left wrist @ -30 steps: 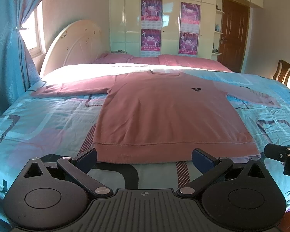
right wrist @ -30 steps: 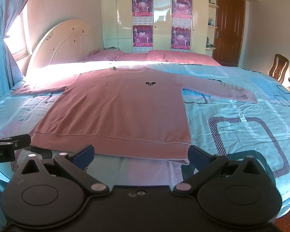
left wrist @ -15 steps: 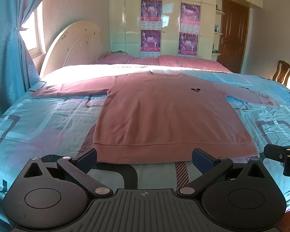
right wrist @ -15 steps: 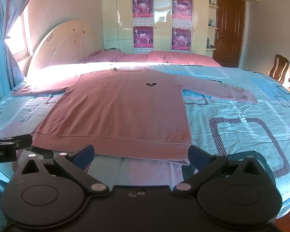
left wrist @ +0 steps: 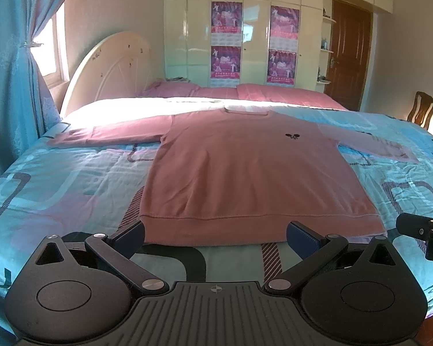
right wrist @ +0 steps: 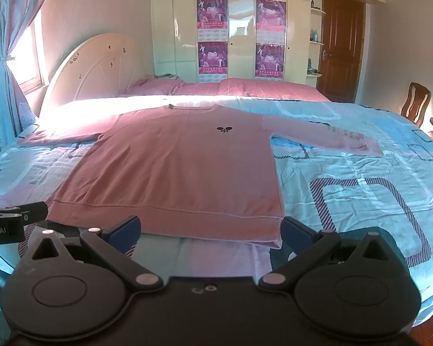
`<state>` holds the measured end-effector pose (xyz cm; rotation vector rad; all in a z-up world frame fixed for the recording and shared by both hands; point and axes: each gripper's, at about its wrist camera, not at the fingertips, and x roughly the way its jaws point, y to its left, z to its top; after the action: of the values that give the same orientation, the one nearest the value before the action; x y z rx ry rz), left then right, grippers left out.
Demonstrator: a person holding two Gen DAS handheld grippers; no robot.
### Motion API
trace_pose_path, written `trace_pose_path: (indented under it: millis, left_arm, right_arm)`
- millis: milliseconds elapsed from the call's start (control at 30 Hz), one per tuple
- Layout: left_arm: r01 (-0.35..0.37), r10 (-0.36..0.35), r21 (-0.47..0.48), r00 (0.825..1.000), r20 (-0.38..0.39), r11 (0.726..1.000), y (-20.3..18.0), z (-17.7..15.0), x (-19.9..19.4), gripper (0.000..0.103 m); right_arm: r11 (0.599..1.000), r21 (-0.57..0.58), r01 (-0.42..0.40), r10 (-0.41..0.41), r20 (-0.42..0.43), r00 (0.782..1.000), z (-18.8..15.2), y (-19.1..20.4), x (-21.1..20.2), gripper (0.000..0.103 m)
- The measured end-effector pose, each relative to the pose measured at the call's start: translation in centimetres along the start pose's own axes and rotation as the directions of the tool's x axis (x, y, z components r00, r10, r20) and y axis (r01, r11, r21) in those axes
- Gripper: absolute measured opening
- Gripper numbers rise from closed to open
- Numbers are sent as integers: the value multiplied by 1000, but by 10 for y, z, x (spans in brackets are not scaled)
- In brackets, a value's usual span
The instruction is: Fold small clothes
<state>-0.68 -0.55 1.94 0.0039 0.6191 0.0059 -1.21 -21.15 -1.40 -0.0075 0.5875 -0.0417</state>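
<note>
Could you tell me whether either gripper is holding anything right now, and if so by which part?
Nothing is held: the left gripper and right gripper are both open, short of the pink long-sleeved knit sweater's hem.

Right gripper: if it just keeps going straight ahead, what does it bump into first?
Probably the bottom hem of the pink sweater, which lies flat on the bed just ahead of the open right gripper. Its height above the bed is unclear.

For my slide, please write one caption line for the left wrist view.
Open left hand-held gripper hovers before the hem of a pink long-sleeved sweater spread flat on a blue patterned bedsheet.
</note>
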Motion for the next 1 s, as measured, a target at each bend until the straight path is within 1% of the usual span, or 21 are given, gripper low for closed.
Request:
trace_pose_path:
  millis: [1000]
  left_arm:
    - [-1,1,-2,1000,6,1000,-1,0,-3,103]
  right_arm:
    - [1000,0,-1,1,2,1000,1,1,0,103]
